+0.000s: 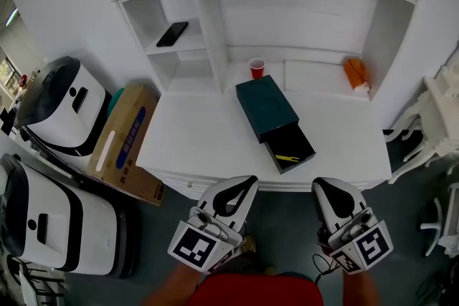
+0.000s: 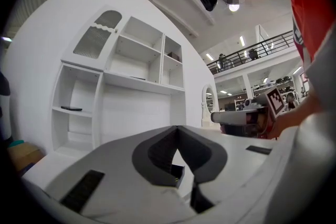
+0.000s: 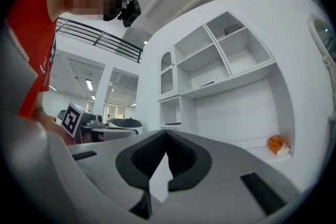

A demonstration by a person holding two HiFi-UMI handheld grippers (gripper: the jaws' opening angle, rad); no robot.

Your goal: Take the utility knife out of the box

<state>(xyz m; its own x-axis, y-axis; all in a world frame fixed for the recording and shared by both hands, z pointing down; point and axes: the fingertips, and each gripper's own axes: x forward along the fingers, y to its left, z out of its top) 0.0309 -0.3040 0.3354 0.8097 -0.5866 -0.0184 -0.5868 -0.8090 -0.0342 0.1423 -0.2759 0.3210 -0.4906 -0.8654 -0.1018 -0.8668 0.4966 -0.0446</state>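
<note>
Utility knife (image 1: pixel 287 158): slim yellow strip lying in pulled-out black drawer (image 1: pixel 300 142) of dark teal box (image 1: pixel 265 105) on white surface (image 1: pixel 193 132). Left hand-held gripper (image 1: pixel 246 184) and right hand-held gripper (image 1: pixel 320 187) each pressed together, empty, well apart from box.

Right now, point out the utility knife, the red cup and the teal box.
utility knife (image 1: pixel 288 158), head view, middle of its yellow body.
red cup (image 1: pixel 257 69), head view, its side.
teal box (image 1: pixel 265 105), head view, middle of its top.
</note>
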